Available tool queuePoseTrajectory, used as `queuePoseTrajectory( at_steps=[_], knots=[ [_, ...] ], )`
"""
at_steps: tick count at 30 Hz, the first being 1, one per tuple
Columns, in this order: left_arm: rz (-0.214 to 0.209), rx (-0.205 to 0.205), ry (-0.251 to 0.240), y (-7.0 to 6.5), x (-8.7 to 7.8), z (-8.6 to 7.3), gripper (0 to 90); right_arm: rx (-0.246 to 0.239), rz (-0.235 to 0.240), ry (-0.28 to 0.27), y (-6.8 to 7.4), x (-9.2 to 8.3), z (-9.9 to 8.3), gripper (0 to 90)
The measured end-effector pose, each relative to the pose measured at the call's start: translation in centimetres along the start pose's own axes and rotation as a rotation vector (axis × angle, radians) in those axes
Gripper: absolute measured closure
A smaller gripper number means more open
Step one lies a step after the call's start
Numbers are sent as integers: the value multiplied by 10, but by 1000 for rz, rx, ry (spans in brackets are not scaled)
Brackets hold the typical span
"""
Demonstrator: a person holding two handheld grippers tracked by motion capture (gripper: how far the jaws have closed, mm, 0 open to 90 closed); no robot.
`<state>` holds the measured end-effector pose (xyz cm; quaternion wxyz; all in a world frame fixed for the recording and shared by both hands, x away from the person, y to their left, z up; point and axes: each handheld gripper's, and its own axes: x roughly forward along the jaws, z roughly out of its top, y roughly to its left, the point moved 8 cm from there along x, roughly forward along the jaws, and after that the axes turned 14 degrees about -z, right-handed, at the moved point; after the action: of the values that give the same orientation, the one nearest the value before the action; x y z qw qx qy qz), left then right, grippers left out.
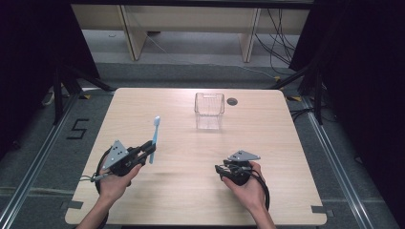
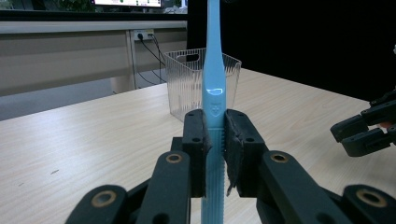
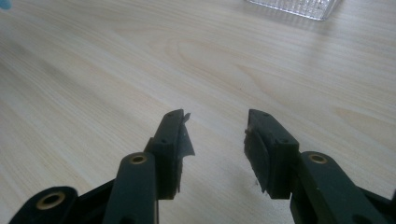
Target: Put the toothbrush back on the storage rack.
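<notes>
Left gripper (image 1: 149, 151) clamps the blue toothbrush (image 1: 154, 133) by its handle, head up, ready to carry.

The clear basket (image 1: 209, 110) is the landmark: the toothbrush is held near-left of it, well apart. The right gripper (image 1: 222, 168), jaws wide and empty, rests nearer the person. Next move, likely: carry the brush over the basket's rim, then release.
</notes>
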<state>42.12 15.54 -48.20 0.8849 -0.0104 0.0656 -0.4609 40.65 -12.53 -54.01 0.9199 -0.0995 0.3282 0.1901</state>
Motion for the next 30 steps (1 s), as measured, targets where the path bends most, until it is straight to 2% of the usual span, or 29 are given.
queuePoseTrajectory(
  at_steps=[4, 5, 7, 9, 13, 14, 15, 17, 18, 21, 22, 23, 25, 26, 29, 30],
  knots=[
    [5, 8, -22, -1, 0, 1, 782, -7, 12, -8, 1, 1, 0, 577],
    [-3, 11, -43, -2, 1, 2, 782, -8, 9, -12, 1, 1, 1, 577],
    [0, 12, -39, -2, 0, 3, 782, 5, 8, -11, 3, 0, 1, 577],
    [1, 14, -45, -3, 0, 3, 782, -7, 21, -19, 4, 1, 1, 577],
    [-23, 18, -86, -5, 3, 7, 782, 7, 12, -21, 6, 0, 2, 578],
    [-25, 20, -89, -5, 3, 7, 782, -16, 30, -46, 7, 2, 4, 578],
    [-19, 22, -69, -5, 1, 6, 782, -9, 41, -48, 8, 1, 4, 578],
    [-21, 23, -69, -6, 1, 7, 782, -24, 19, -74, 7, 0, 7, 579],
    [-23, 24, -69, -7, 2, 7, 782, 3, 31, -75, 10, -1, 8, 579],
    [-30, 26, -73, -8, 3, 8, 782, -16, 37, -127, 11, -3, 15, 581],
    [-31, 27, -75, -9, 3, 8, 782, -10, 17, -140, 10, -5, 17, 581],
    [-34, 28, -78, -9, 4, 9, 782, -4, 50, -140, 13, -6, 19, 581],
    [-39, 27, -80, -11, 5, 9, 782, -9, 32, -157, 13, -8, 22, 582],
    [-44, 29, -82, -12, 6, 10, 782, 26, 46, -165, 17, -10, 24, 582],
    [-52, 32, -87, -15, 8, 11, 782, -10, 43, -221, 17, -14, 35, 583],
    [-54, 34, -88, -15, 8, 12, 782, 0, 63, -240, 20, -15, 38, 583]
  ],
)
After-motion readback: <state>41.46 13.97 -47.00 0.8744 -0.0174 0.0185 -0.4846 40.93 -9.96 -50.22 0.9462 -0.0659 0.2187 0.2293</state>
